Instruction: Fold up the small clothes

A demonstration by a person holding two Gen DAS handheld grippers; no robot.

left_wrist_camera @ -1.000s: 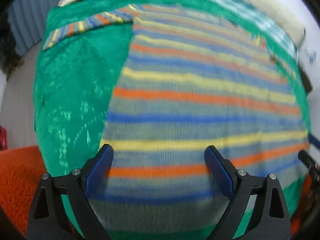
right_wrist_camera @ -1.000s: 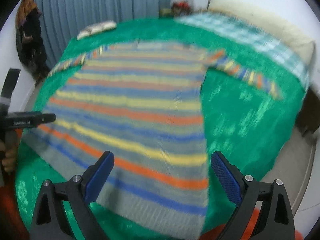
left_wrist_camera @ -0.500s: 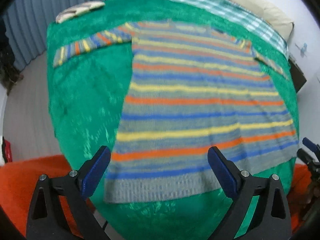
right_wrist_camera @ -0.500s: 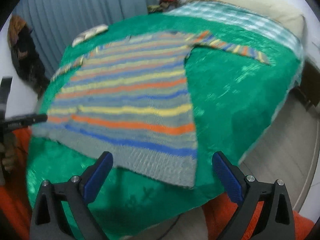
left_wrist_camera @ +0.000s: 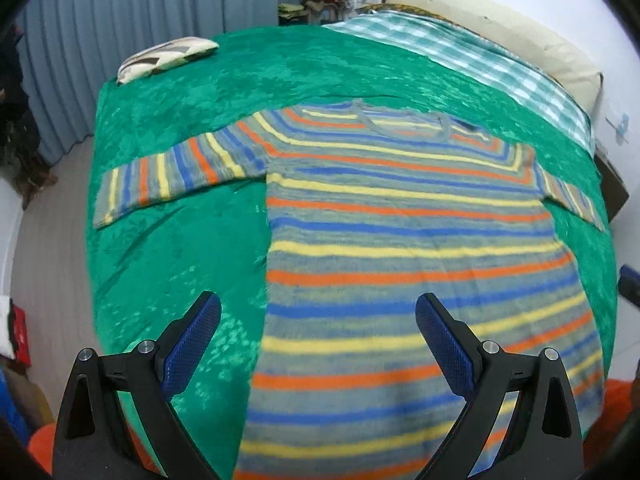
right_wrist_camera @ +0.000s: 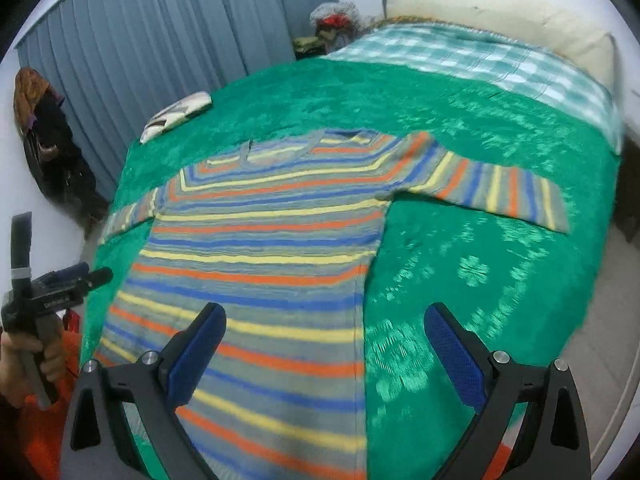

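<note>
A striped sweater [left_wrist_camera: 400,248] in grey, blue, yellow and orange lies flat on a green bedspread [left_wrist_camera: 180,248], neck away from me, both sleeves spread out. It also shows in the right wrist view [right_wrist_camera: 260,248]. My left gripper [left_wrist_camera: 318,344] is open and empty above the sweater's lower left side edge. My right gripper [right_wrist_camera: 324,350] is open and empty above the lower right side edge. The left gripper also shows at the left of the right wrist view [right_wrist_camera: 72,280], held in a hand.
A folded patterned cloth [left_wrist_camera: 164,58] lies at the bed's far left corner. A checked blanket [left_wrist_camera: 460,56] and a cream pillow [left_wrist_camera: 500,32] lie at the head of the bed. Grey curtains [right_wrist_camera: 160,40] hang behind. The floor [left_wrist_camera: 48,240] lies left of the bed.
Both grippers have pulled back and risen from the sweater, so the whole garment with neck and sleeves is now in view. Both jaws stay open.
</note>
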